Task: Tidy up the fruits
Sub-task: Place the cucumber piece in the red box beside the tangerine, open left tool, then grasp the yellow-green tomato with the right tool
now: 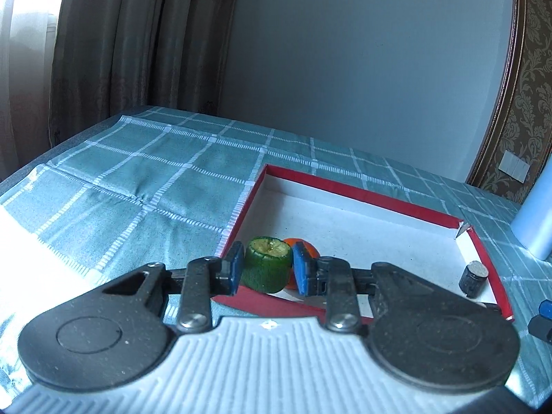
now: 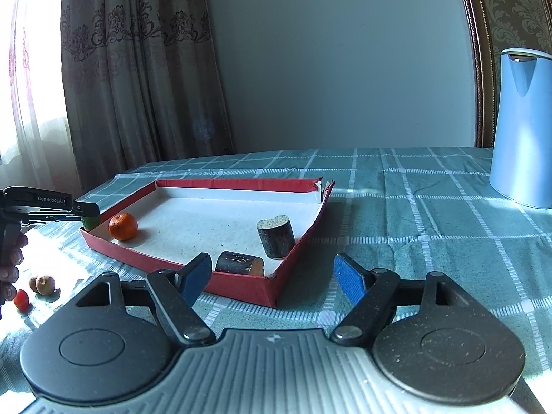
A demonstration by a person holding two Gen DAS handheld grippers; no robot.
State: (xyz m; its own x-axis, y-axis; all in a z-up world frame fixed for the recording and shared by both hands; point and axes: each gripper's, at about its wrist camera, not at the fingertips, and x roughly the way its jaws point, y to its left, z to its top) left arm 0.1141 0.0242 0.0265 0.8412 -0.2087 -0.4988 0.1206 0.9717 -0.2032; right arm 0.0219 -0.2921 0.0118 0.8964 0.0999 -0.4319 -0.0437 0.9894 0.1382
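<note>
A teal checked tablecloth (image 2: pixel 414 214) covers the surface, a pale blue jug (image 2: pixel 521 127) stands at its far right, patterned curtains (image 2: pixel 138 69) hang behind, and white wall switches (image 1: pixel 514 167) sit on the damask wallpaper (image 1: pixel 531 79).

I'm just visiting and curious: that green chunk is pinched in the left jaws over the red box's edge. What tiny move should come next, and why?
Probably carry it a little further in over the red box, then lower it beside the orange. The left gripper grips the green piece right above the box's near wall, not yet clear of it.
</note>
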